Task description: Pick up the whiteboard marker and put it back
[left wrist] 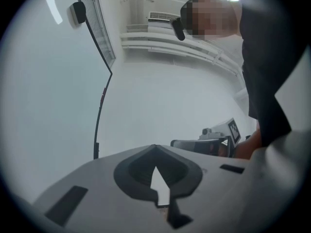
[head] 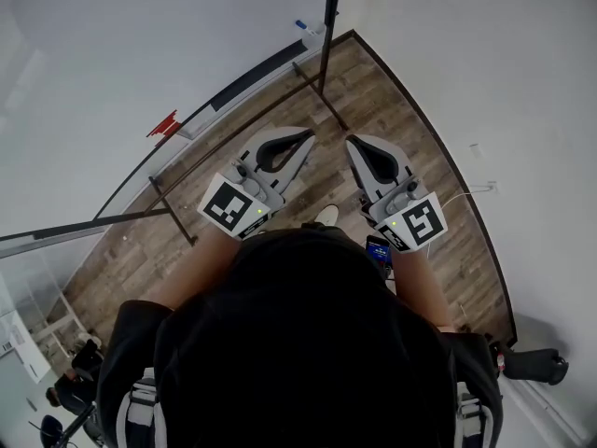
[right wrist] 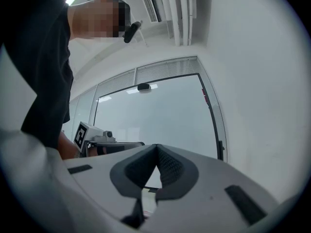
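No marker is clearly in view. A small red object (head: pixel 163 124) lies on the ledge of the whiteboard (head: pixel 112 54) at the left, and a small blue one (head: pixel 300 24) sits further along it; I cannot tell what either is. My left gripper (head: pixel 300 138) and right gripper (head: pixel 359 143) are held side by side in front of the person's body, pointing level over the floor. Both are shut with nothing between the jaws. In the left gripper view, the left gripper (left wrist: pixel 155 147) has its tips meeting. The right gripper (right wrist: pixel 156 145) looks the same in the right gripper view.
The whiteboard's black stand (head: pixel 326 26) and its feet (head: pixel 173 208) rest on the wooden floor (head: pixel 392 110). A white wall (head: pixel 522 110) rises at the right, with a cable (head: pixel 476 189) along its base. A black object (head: pixel 532 362) lies at the lower right.
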Demonstrator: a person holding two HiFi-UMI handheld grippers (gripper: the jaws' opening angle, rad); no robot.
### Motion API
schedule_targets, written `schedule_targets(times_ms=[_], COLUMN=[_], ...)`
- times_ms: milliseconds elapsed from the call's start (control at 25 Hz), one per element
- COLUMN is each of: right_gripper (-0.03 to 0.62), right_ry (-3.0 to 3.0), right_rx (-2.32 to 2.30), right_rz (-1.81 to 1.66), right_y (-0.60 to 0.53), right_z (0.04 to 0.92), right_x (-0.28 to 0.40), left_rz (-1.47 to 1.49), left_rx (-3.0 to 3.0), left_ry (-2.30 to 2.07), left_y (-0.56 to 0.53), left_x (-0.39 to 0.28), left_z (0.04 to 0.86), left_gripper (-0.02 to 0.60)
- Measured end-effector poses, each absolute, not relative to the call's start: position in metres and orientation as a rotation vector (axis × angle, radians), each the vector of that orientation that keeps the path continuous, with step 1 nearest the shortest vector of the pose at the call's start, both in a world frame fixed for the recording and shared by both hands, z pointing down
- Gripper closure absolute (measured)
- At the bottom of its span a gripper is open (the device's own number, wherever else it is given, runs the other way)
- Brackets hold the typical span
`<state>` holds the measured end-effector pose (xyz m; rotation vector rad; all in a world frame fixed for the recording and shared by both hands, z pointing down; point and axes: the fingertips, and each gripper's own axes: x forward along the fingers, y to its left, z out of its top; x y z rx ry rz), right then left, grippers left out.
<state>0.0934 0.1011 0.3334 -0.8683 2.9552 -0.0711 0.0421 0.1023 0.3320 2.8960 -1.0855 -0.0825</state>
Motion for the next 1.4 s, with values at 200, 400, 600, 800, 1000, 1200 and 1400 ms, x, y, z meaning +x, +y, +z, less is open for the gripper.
schedule_targets(times_ms=[200, 400, 600, 800, 1000, 1200, 1400], right_gripper=[0.6, 0.6, 0.6, 0.6, 0.6, 0.6, 0.6], right_ry=[2.969, 2.992, 2.994, 2.984, 3.002, 3.013, 3.036], right_rx=[-0.804, -0.737, -0.717, -0.723, -0.722, -0.73, -0.729], right_rz=[-0.094, -0.107, -0.116, -0.129, -0.129, -0.126, -0.11], right_y=[0.084, 0.074, 0.068, 0.057, 0.039, 0.011, -0.018], right_z=[0.337, 0.341, 0.342, 0.344, 0.351, 0.353, 0.351], right_x=[0.116, 0.131, 0.142, 0.143, 0.135, 0.121, 0.1], left_rz=[-0.077, -0.064, -0.048, -0.051, -0.071, -0.09, -0.102], left_rx=[2.882, 2.865, 2.866, 2.85, 2.833, 2.833, 2.826], left_ry=[-1.119, -1.167, -1.185, -1.209, -1.212, -1.219, -1.23], left_y=[0.087, 0.079, 0.075, 0.06, 0.039, 0.009, -0.021], left_x=[0.071, 0.09, 0.103, 0.098, 0.089, 0.074, 0.053], left_z=[0.329, 0.332, 0.333, 0.338, 0.348, 0.352, 0.351], left_gripper=[0.578, 0.579, 0.578, 0.578, 0.578, 0.578, 0.578])
